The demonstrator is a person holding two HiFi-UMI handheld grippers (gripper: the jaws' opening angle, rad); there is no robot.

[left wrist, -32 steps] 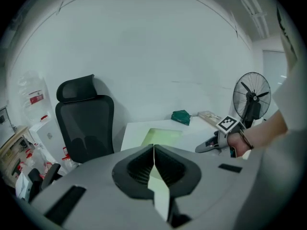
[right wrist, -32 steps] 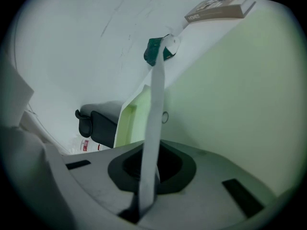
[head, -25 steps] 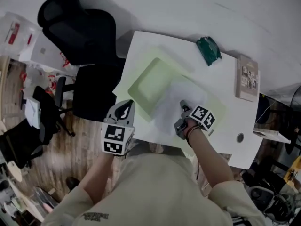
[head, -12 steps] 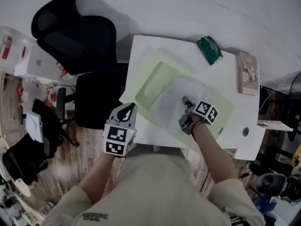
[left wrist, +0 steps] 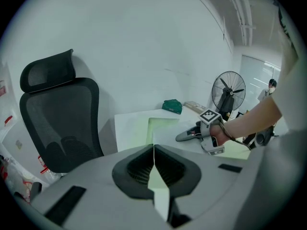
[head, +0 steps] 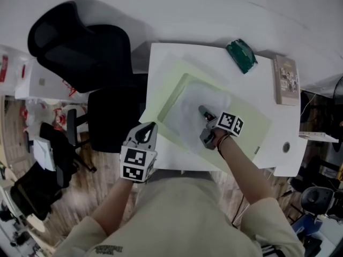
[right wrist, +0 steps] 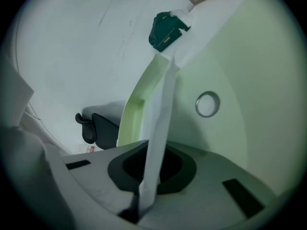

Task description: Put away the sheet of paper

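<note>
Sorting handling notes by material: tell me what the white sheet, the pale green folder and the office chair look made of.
Sheet: thin matte paper, probably; it bends limply where the right hand-held gripper pinches it.
Folder: likely smooth plastic, going by its even colour, moulded raised rim and round snap.
Chair: black mesh back, seemingly on a plastic frame.

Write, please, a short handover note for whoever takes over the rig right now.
Right gripper: shut on the sheet of paper, which lies partly over the recess of the green file case.
Left gripper: shut, empty, beyond the near edge of the table.
Done: sheet gripped and brought to the case.
Left: probably settle it into the recess and release.
</note>
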